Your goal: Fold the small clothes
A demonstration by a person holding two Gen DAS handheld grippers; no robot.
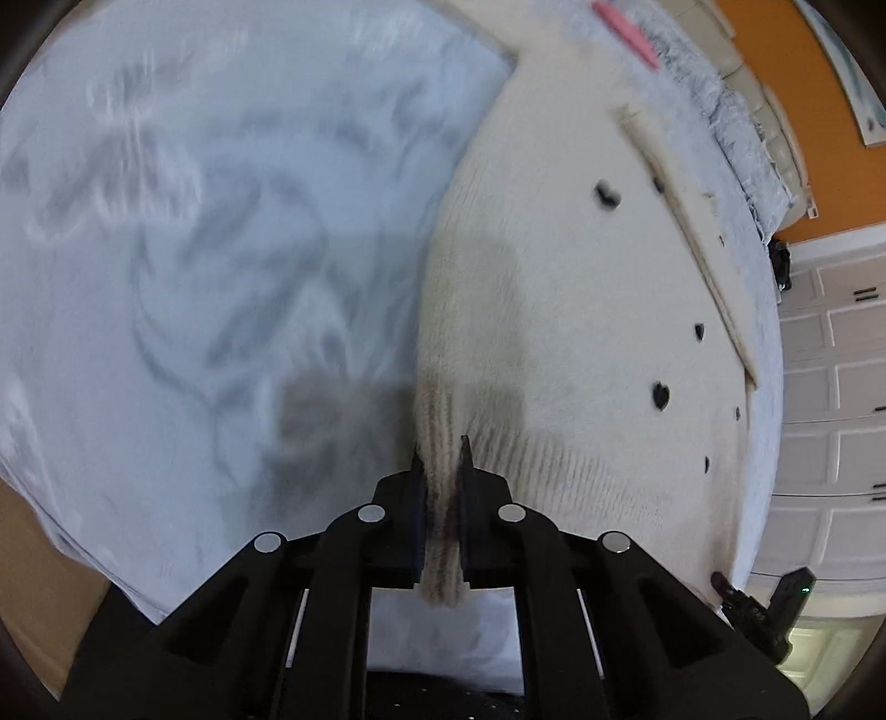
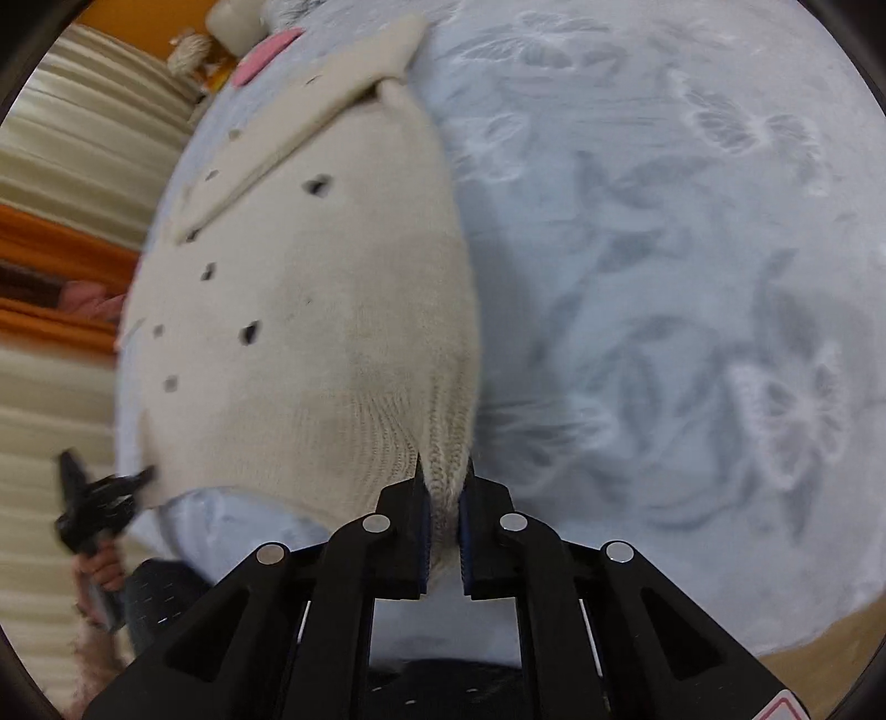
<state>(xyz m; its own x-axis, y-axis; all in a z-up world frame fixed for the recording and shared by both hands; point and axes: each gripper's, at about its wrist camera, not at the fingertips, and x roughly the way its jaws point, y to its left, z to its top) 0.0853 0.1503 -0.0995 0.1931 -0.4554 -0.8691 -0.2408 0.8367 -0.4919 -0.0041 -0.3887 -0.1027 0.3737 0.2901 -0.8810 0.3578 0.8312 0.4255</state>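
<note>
A cream knit sweater (image 1: 581, 310) with small black heart marks lies on a pale blue floral bedspread (image 1: 221, 221). My left gripper (image 1: 442, 451) is shut on the ribbed hem at the sweater's left corner. In the right wrist view the same sweater (image 2: 310, 288) fills the left half, one sleeve folded across its upper part. My right gripper (image 2: 444, 468) is shut on the ribbed hem at the sweater's right corner. Each gripper shows small in the other's view: the right one (image 1: 764, 603), the left one (image 2: 99, 498).
A pink object (image 1: 626, 33) lies on the bed beyond the sweater, also in the right wrist view (image 2: 266, 52). An orange wall (image 1: 775, 83) and white panelled doors (image 1: 830, 387) stand to the right. Cream curtains (image 2: 55, 166) hang at the left. The bedspread (image 2: 664, 277) spreads wide beside the sweater.
</note>
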